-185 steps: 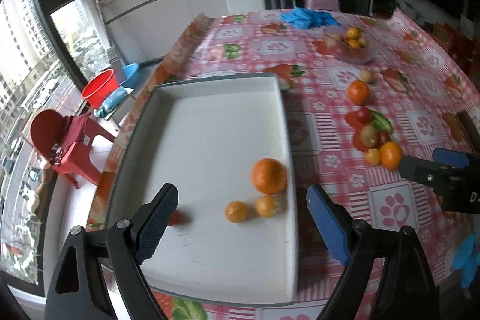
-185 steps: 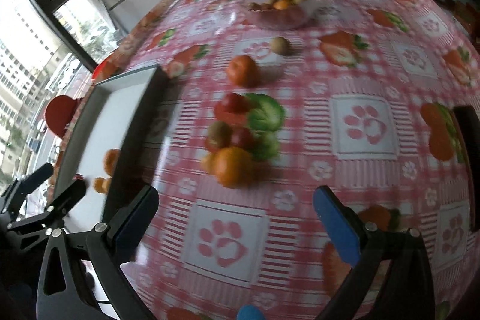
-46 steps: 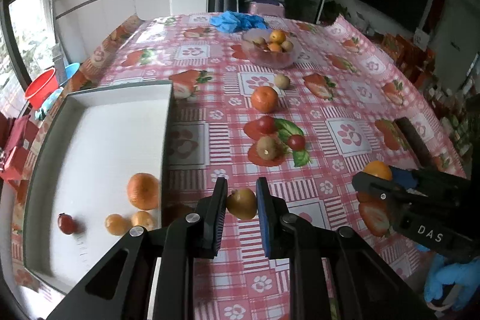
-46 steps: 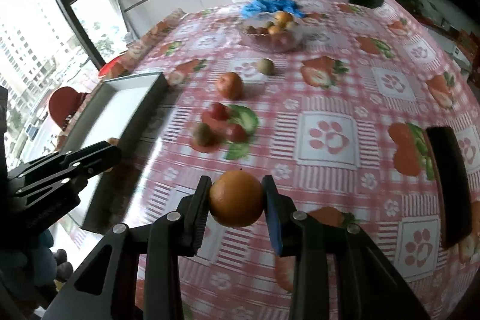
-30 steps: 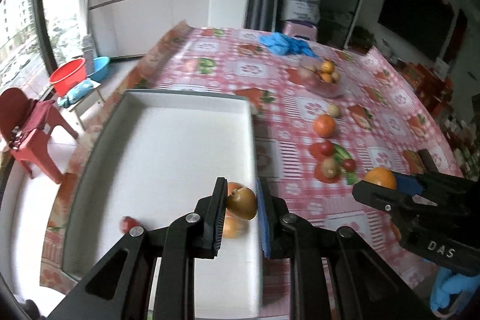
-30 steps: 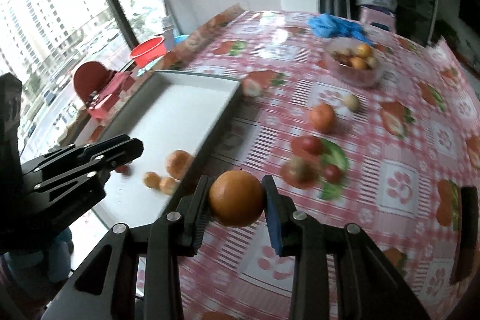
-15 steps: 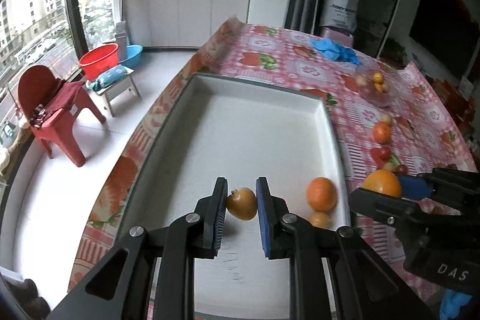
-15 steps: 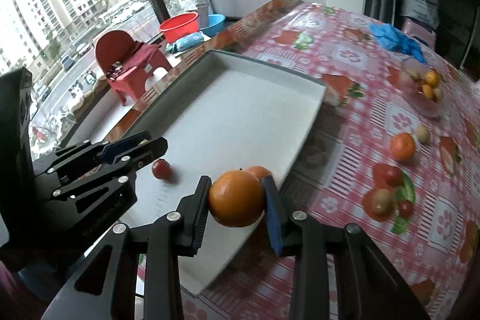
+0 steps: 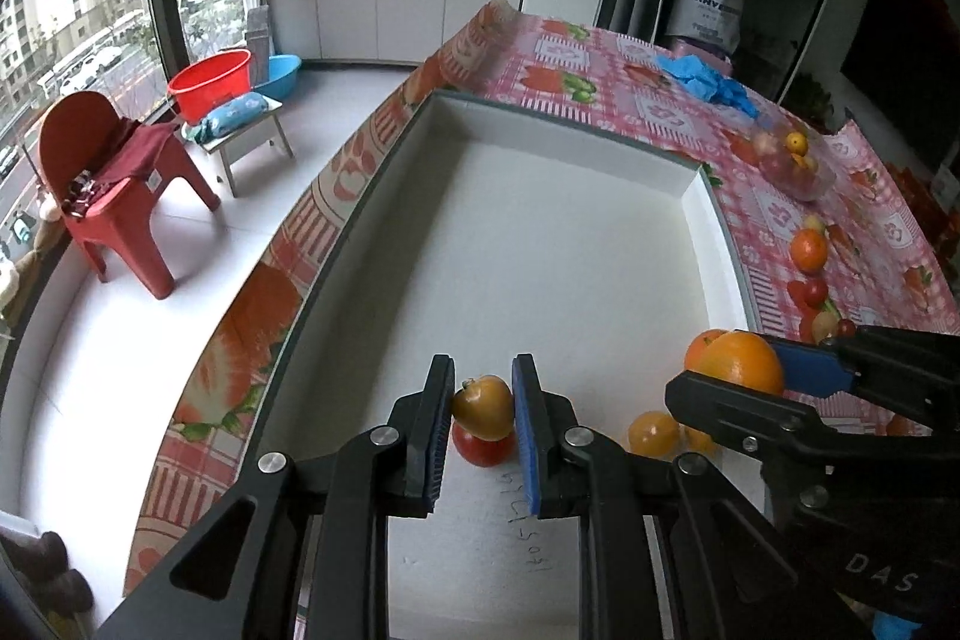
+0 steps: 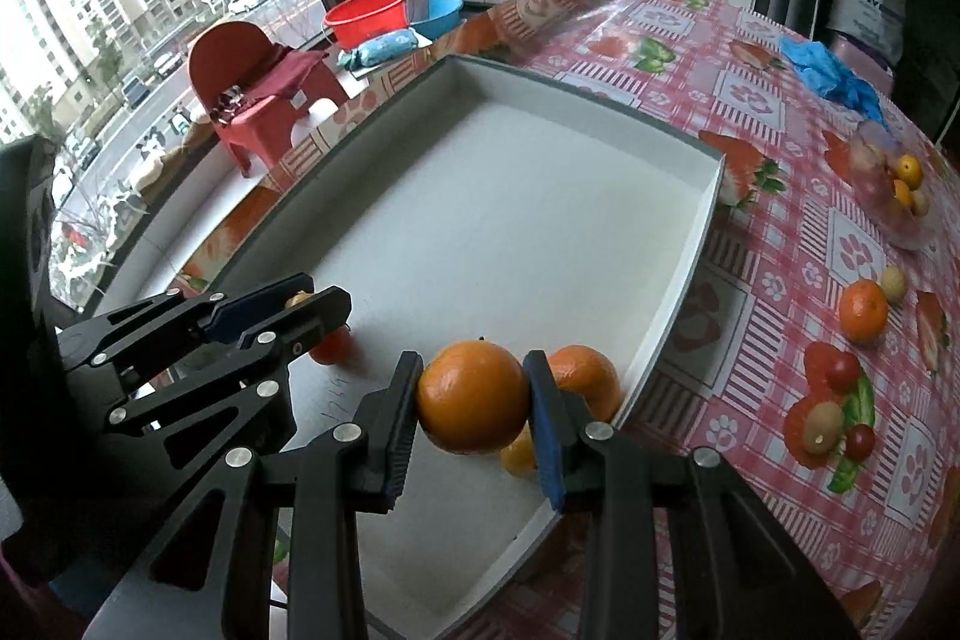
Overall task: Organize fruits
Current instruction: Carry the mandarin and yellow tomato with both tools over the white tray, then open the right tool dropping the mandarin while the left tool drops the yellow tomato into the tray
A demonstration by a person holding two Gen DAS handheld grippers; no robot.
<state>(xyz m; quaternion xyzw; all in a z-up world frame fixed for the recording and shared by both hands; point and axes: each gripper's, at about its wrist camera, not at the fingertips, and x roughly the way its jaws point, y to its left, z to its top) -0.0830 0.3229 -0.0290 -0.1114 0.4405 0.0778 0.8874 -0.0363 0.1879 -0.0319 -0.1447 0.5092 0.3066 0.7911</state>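
The left claw (image 9: 483, 409) is clamped on a small yellow-brown fruit (image 9: 483, 405), and the right claw (image 10: 472, 403) grips an orange (image 10: 471, 405) between its pads. A second ago both fruits hung near the tray's desk-side wall; half a second ago they were over its white floor, and now both sit lower and closer to the fruit lying inside. In the left view the small fruit hangs directly over a red fruit (image 9: 483, 449) on the tray (image 9: 540, 244) floor; whether they touch cannot be told. The orange is above the near right part of the tray, in front of a second orange (image 10: 591, 379) and a small yellow fruit (image 10: 517, 454) that lie by the right wall. Neither grip has changed since the earlier frames. Out on the desk (image 10: 780, 196), another orange (image 10: 863, 311), small red and brownish fruits and a clear bowl (image 10: 894, 196) of fruit lie as before.
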